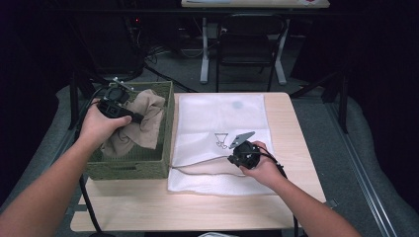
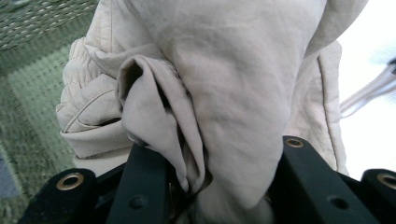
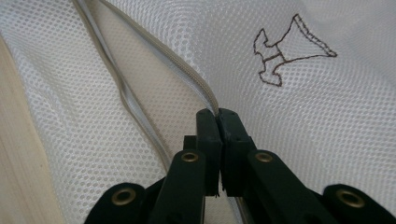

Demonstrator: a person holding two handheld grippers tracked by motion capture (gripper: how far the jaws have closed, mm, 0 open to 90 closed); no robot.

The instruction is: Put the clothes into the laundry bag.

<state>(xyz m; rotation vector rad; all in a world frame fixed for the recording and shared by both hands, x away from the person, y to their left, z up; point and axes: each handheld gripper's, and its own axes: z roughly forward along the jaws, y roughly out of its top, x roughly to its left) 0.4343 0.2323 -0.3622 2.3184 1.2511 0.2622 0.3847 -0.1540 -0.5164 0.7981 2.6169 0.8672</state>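
Beige garment (image 2: 210, 93) is being clamped by the left gripper (image 1: 116, 106) above the green basket (image 1: 168, 123). A zipper edge (image 3: 205, 91) of the white mesh bag (image 1: 222, 118) is being pinched shut by the right gripper (image 3: 218, 116). Probably the bag mouth is being lifted open; next, the garment needs carrying across into it.

In the high view, the beige garment (image 1: 140, 123) covers much of the interior of the green basket (image 1: 168, 129). The left gripper (image 1: 129, 116) is partly masked by the hand (image 1: 101, 126) and the cloth. In the left gripper view, the garment is cut off by the top edge. The embroidered mark (image 1: 222, 139) on the white mesh bag (image 1: 217, 123) is too small to identify there.
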